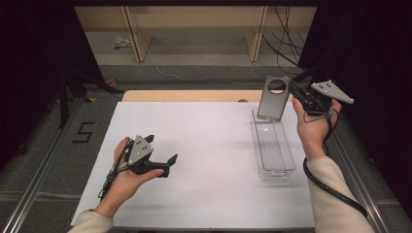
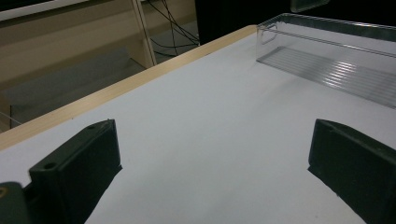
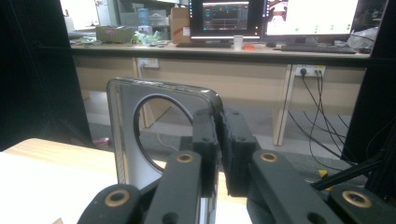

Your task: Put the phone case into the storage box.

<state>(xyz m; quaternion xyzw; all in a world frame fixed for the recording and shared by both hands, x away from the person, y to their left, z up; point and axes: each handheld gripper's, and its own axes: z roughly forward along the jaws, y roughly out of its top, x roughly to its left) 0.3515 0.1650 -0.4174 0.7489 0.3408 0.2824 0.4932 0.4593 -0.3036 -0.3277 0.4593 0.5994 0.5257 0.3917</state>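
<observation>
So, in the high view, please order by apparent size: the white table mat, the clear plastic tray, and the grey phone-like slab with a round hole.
1. White table mat, by far the largest.
2. Clear plastic tray.
3. Grey slab with a round hole, smallest, though it is held above the table.

We hold a flat grey metallic phone case with rounded corners and a large round camera cutout (image 1: 272,98) upright in the right claw (image 1: 294,92), pinched at its edge, its lower end just above the far end of the clear plastic rectangular tray (image 1: 290,160).
</observation>
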